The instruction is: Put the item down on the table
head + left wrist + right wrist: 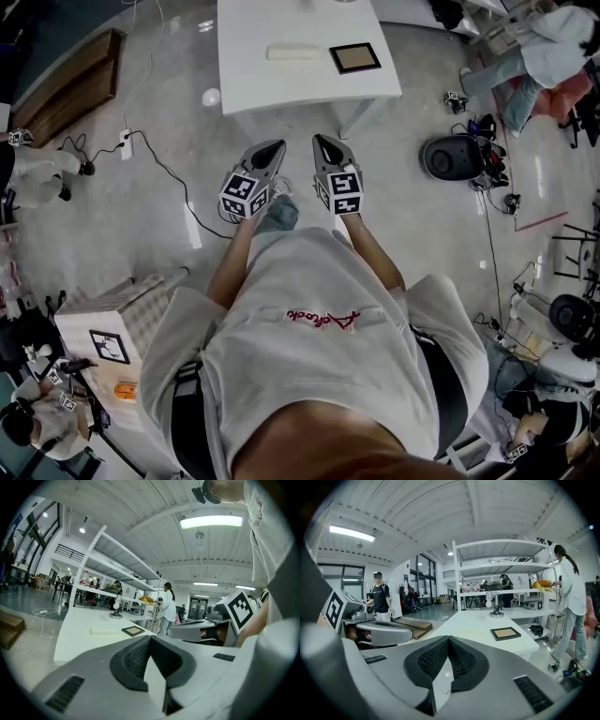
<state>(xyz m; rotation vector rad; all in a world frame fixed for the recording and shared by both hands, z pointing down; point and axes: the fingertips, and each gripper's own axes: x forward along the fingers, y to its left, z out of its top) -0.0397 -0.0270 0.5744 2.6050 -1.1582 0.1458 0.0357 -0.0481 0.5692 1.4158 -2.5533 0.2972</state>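
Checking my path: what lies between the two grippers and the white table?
Only bare floor, seen in the head view, separates left gripper, right gripper and table.

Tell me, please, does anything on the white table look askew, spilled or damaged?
Nothing stands out. On the white table, the cream bar and the dark-framed square lie flat, side by side but apart, with no spill or damage visible.

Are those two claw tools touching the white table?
Apart. The head view shows floor between the table and the left gripper and right gripper.
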